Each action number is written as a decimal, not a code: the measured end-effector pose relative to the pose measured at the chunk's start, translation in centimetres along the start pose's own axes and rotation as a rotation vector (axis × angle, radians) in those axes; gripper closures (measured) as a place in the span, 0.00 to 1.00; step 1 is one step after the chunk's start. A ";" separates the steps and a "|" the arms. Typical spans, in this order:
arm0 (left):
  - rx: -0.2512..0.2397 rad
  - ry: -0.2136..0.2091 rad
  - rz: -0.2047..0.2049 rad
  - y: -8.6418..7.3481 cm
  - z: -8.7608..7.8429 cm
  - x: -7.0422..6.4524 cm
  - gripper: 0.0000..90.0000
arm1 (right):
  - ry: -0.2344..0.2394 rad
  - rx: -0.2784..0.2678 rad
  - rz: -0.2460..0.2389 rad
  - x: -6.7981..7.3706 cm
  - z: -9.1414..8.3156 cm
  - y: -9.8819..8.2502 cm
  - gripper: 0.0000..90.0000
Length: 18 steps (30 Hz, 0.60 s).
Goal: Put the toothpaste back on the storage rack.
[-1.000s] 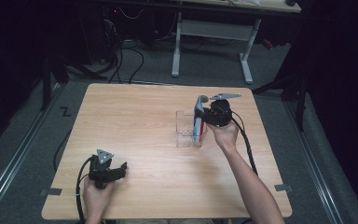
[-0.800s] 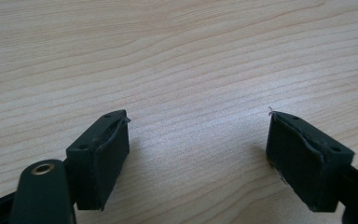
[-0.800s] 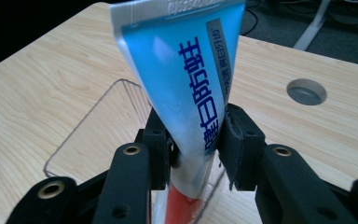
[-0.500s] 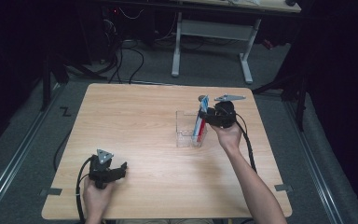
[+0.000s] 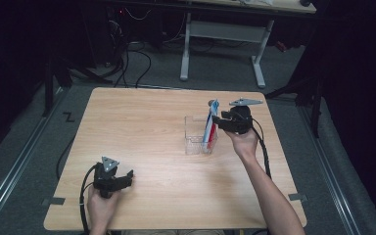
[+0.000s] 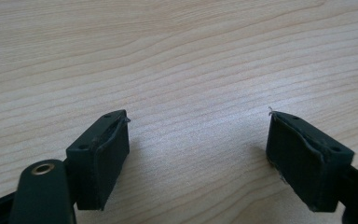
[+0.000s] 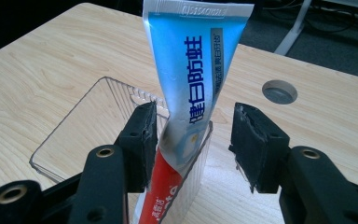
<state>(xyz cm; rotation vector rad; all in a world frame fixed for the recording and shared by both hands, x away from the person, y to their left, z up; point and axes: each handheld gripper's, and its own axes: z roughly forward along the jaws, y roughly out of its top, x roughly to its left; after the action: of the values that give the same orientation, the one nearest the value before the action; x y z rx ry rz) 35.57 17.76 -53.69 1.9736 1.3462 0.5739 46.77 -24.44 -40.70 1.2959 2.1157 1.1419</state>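
The toothpaste tube (image 7: 193, 88) is light blue above with dark blue lettering down a white stripe, and red at its lower end, which sits inside the clear, colourless container (image 7: 98, 116). That container rests on the pale wood-grain table (image 5: 142, 127). Beside the tube, the right gripper (image 7: 193, 140) is black, as is the left gripper (image 5: 115, 178), whose top plate looks grey.

Toothpaste tube (image 7: 193, 88), right gripper view: large dark-blue Chinese characters "健白防蛀" run lengthwise down blue face. Smaller line of Chinese characters beside them, too small to read. Faint embossed digits along crimped top seal, not legible. White characters on tube's red lower section, partly hidden behind clear plastic container (image 7: 81, 126) wall, unreadable.
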 end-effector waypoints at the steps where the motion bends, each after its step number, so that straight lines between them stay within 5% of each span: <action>1: -0.001 0.001 0.000 0.0 0.0 0.0 0.24 | -0.001 -0.003 0.001 0.0 -0.1 0.0 0.57; 18: -0.001 0.001 -0.001 0.0 0.0 0.0 0.24 | -0.010 -0.024 -0.027 0.2 -1.6 0.2 0.56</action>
<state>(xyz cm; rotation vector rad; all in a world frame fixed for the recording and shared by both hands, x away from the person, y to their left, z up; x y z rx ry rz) 35.57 17.75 -53.70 1.9726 1.3469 0.5749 45.67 -24.94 -39.63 1.2560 2.0991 1.1439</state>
